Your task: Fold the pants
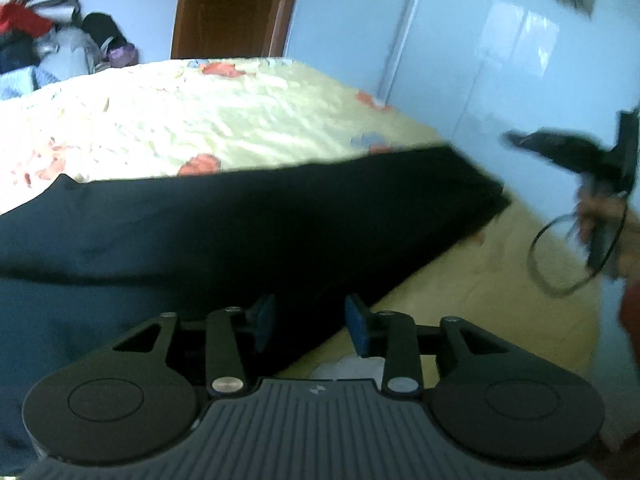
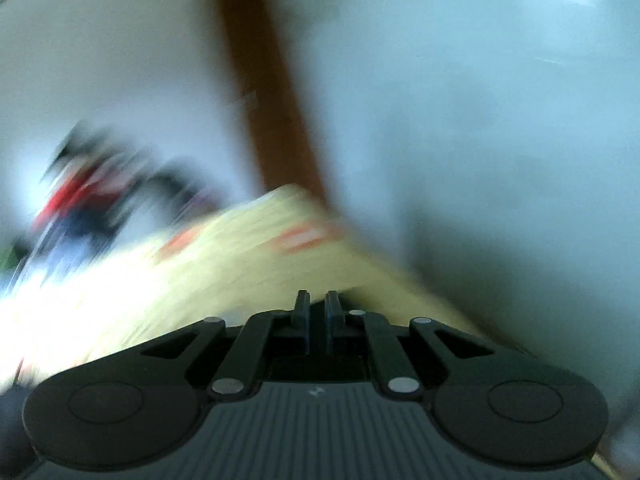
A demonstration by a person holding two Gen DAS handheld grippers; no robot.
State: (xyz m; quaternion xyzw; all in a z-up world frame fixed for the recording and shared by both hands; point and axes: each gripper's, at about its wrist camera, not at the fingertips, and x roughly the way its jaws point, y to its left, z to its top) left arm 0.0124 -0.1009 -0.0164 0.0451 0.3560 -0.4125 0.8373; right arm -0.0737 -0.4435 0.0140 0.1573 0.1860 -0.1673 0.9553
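Clearly the dark pants point(image 1: 248, 224) lie spread across the near edge of the bed point(image 1: 208, 120), over its pale yellow flowered cover. Low above them sits the left gripper point(image 1: 310, 322), jaws wide with nothing between. To its right the right gripper point(image 1: 532, 142) shows in a hand point(image 1: 600, 212) — blurred. Its own heavily smeared view shows the jaws point(image 2: 318, 320) narrow, a slim gap between them and nothing held; bed and brown door point(image 2: 276, 92) lie beyond.
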